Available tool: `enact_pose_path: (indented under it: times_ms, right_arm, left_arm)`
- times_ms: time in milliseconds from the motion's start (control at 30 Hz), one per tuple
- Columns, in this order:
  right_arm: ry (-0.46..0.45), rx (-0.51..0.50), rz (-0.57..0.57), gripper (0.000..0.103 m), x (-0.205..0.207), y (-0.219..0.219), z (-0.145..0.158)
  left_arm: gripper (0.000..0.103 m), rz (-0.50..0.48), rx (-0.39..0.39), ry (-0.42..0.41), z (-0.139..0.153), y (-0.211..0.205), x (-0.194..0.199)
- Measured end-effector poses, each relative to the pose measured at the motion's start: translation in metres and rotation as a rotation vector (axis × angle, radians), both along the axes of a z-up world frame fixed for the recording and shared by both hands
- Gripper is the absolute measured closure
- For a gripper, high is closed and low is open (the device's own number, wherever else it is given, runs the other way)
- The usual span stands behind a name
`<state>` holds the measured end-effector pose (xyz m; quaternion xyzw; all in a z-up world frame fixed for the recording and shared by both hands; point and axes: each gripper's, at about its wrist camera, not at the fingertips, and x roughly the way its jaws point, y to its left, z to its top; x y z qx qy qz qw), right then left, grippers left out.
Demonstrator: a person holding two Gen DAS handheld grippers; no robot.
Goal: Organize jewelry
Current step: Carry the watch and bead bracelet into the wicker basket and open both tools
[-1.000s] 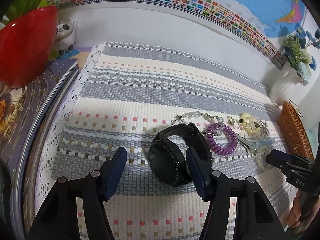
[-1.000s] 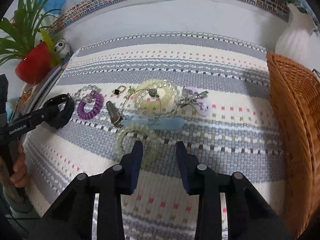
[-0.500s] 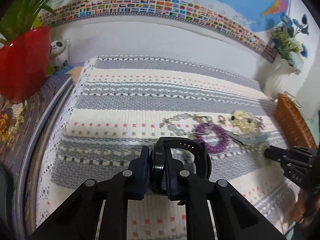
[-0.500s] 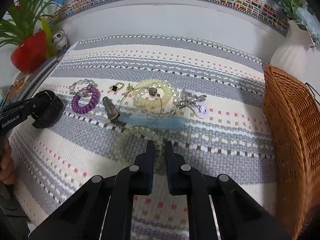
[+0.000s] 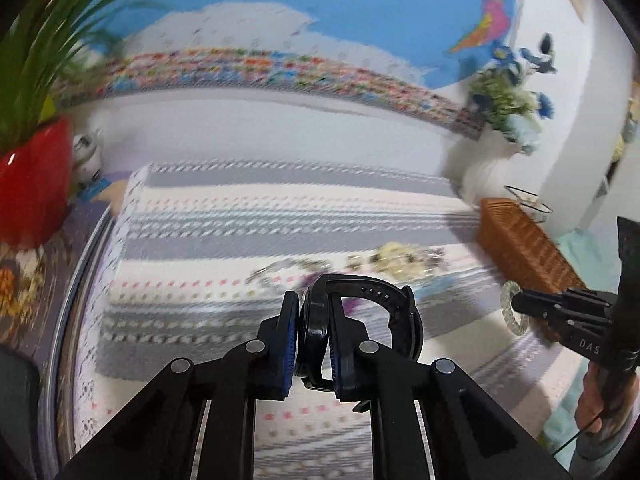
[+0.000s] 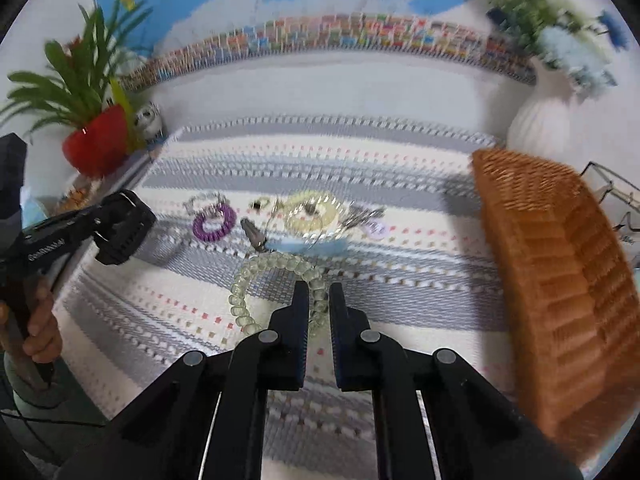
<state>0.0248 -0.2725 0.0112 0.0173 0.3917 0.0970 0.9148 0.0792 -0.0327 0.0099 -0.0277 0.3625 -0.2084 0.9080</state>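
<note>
The left gripper [image 5: 314, 340] has just closed on the black watch [image 5: 360, 320]: its blue ribbed pads clamp the round case edge-on, and the matte strap with its row of holes loops out to the right, clear of the mat [image 5: 280, 208]. The right gripper [image 6: 319, 308] has likewise just closed, its pads pinching the clear, pale-green coil bracelet [image 6: 272, 264], a springy ring of glassy loops that hangs off the woven cloth. The mat is a coarse weave of grey and cream stripes with small coloured squares. On it lie the purple coil [image 6: 213, 223], a yellowish bead ring [image 6: 314, 216] and small metal pieces, blurred. The wicker basket [image 6: 560, 280] stands just right of them. A red pot [image 6: 96, 148] sits far left.
</note>
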Motion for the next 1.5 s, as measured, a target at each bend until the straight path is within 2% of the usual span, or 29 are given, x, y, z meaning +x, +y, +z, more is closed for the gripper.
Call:
enact_pose_path:
  times_ms: [100, 267, 433, 500, 633, 833, 1000, 1100, 1167, 1233, 1333, 1500]
  right_arm:
    - [-0.031, -0.008, -0.050, 0.092, -0.016, -0.019, 0.023]
    - [-0.100, -0.076, -0.199, 0.092, -0.042, -0.079, 0.057]
    - [-0.056, -0.078, -0.328, 0.092, -0.044, -0.145, 0.058]
    - [-0.019, -0.066, -0.369, 0.092, -0.039, -0.171, 0.050]
    - [0.050, -0.046, -0.431, 0.092, -0.031, -0.213, 0.031]
    - [0.122, 0.006, -0.440, 0.091, -0.020, -0.236, 0.008]
    - [0.170, 0.071, -0.435, 0.091, -0.016, -0.245, -0.005]
    - [0.188, 0.099, -0.446, 0.083, -0.018, -0.249, -0.009]
    - [0.178, 0.109, -0.453, 0.072, -0.020, -0.251, -0.008]
    - [0.167, 0.120, -0.455, 0.068, -0.024, -0.253, -0.006]
    - [0.146, 0.107, -0.459, 0.068, -0.030, -0.249, 0.000]
    - [0.097, 0.093, -0.429, 0.068, -0.040, -0.226, 0.016]
  left_arm:
    - [0.089, -0.074, 0.014, -0.008, 0.022, -0.029, -0.001]
    - [0.089, -0.224, 0.013, -0.045, 0.057, -0.095, -0.003]
    - [0.089, -0.373, -0.007, -0.027, 0.075, -0.181, 0.009]
    - [0.089, -0.412, -0.016, -0.011, 0.075, -0.214, 0.016]
    - [0.089, -0.455, 0.039, 0.019, 0.062, -0.275, 0.026]
    - [0.089, -0.487, 0.089, 0.077, 0.030, -0.331, 0.046]
    - [0.088, -0.480, 0.129, 0.075, 0.012, -0.347, 0.050]
    - [0.077, -0.485, 0.127, 0.068, 0.011, -0.345, 0.051]
    - [0.054, -0.505, 0.090, 0.053, 0.017, -0.337, 0.049]
    - [0.041, -0.503, 0.081, 0.002, 0.029, -0.326, 0.042]
    - [0.041, -0.504, 0.077, -0.035, 0.042, -0.314, 0.035]
    - [0.041, -0.481, 0.041, -0.067, 0.064, -0.265, 0.021]
